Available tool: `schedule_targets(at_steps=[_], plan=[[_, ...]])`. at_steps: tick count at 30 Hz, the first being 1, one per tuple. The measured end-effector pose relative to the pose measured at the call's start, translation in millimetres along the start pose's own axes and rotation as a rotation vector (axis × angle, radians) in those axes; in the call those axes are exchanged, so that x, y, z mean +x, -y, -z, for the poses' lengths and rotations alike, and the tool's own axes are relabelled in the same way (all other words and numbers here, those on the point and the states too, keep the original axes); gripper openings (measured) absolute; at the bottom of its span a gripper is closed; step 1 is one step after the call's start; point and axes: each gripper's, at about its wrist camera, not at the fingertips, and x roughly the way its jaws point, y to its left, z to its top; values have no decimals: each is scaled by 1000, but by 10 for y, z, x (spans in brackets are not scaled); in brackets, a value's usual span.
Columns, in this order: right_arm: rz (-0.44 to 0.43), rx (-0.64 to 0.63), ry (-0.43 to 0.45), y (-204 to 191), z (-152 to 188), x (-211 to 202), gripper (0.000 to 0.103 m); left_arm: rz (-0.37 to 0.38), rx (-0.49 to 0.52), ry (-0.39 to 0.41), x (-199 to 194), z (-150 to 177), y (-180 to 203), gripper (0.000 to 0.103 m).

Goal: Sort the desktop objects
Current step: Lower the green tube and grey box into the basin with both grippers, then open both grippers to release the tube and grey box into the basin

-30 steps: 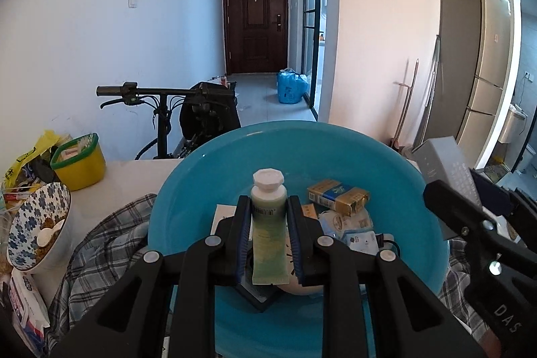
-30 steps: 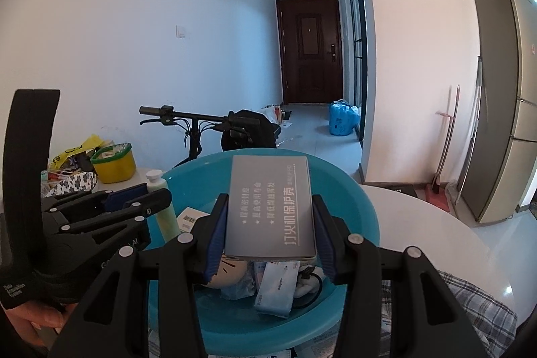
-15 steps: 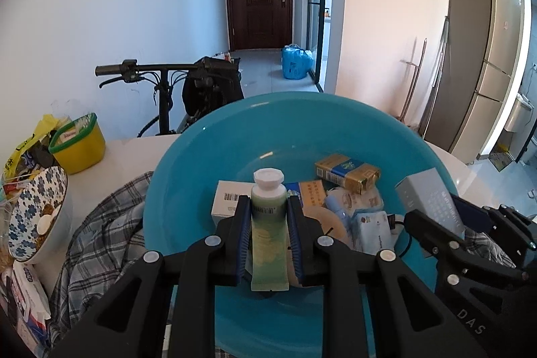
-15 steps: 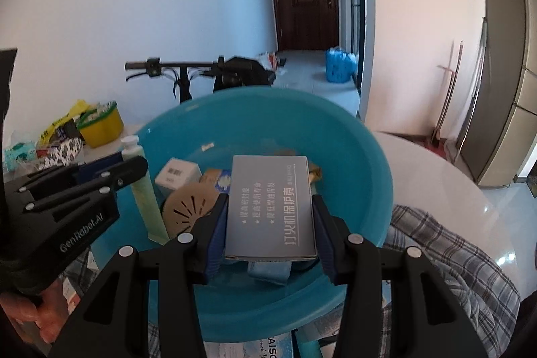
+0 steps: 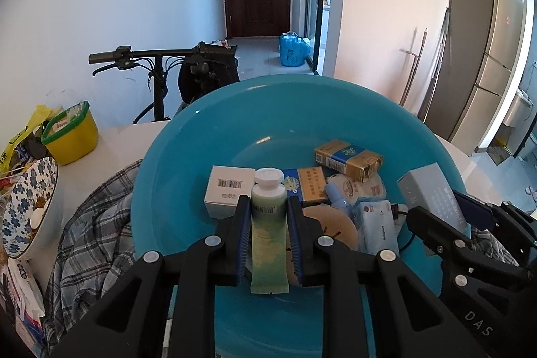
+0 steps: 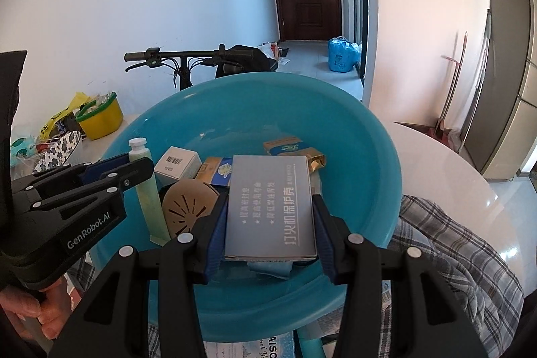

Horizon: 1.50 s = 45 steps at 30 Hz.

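Note:
My left gripper (image 5: 268,207) is shut on a green tube with a white cap (image 5: 268,223), held upright over the blue basin (image 5: 201,136). My right gripper (image 6: 270,207) is shut on a flat grey box with white print (image 6: 270,207), held just above the basin (image 6: 369,130). In the basin lie a white barcode box (image 5: 228,190), a gold and blue carton (image 5: 349,158), a tan round disc (image 6: 189,200) and several small packets. The left gripper (image 6: 134,168) with its tube (image 6: 147,190) shows at the left of the right wrist view. The grey box (image 5: 433,193) shows at the right of the left wrist view.
The basin rests on plaid cloth (image 5: 90,223) on a white round table (image 6: 453,170). A yellow tub (image 5: 72,136) and a blue-flowered bowl (image 5: 27,207) stand at the left. A bicycle (image 5: 161,62) is behind the table. A hand (image 6: 27,314) holds the left gripper.
Both grippers have come down and tilted toward the basin, which now fills more of each view. The tube and the grey box stay gripped as before.

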Motion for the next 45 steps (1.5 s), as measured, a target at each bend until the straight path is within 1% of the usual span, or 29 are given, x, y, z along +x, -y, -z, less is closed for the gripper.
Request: schedule_targets(at_steps=[2, 8, 11, 13, 15, 16, 18, 19, 27, 28, 31, 38, 40, 41, 44, 45], plan=[[0, 0, -4, 6, 4, 4, 46, 12, -1, -10, 19, 1, 10, 23], [5, 0, -12, -8, -5, 36, 46, 16, 11, -31, 59, 15, 35, 23], [5, -2, -13, -21, -13, 42, 46, 27, 15, -26, 43, 13, 49, 23], [5, -2, -14, -20, -11, 45, 46, 16, 22, -11, 9, 9, 53, 23], [5, -3, -15, -24, -6, 47, 46, 2, 34, -16, 8, 11, 69, 25], [5, -3, -15, -24, -5, 48, 46, -1, 39, -26, 19, 13, 75, 28], [5, -3, -17, -24, -2, 51, 46, 4, 30, -34, 41, 18, 66, 58], [5, -2, -18, -24, 0, 55, 46, 8, 22, -26, 41, 20, 58, 62], [16, -1, -32, -24, 20, 90, 46, 1, 21, -26, 30, 10, 44, 64], [17, -4, -33, -27, 21, 90, 47, 0, 19, -28, 36, 10, 40, 64], [30, -19, -38, -44, 25, 101, 62, -4, 18, -39, 68, 17, 47, 64], [38, -9, -26, -27, 20, 88, 63, -19, 33, -28, 48, 23, 66, 64], [41, -4, -21, -16, 14, 73, 63, -39, 35, -13, 22, 13, 59, 70], [46, -2, -18, -11, 15, 66, 64, -41, 31, -4, 9, 9, 47, 73], [79, -11, -9, -12, 11, 51, 70, -31, 7, 21, -45, -18, -8, 73], [92, -16, -5, -11, 9, 43, 70, -21, 0, 32, -67, -25, -27, 73]])
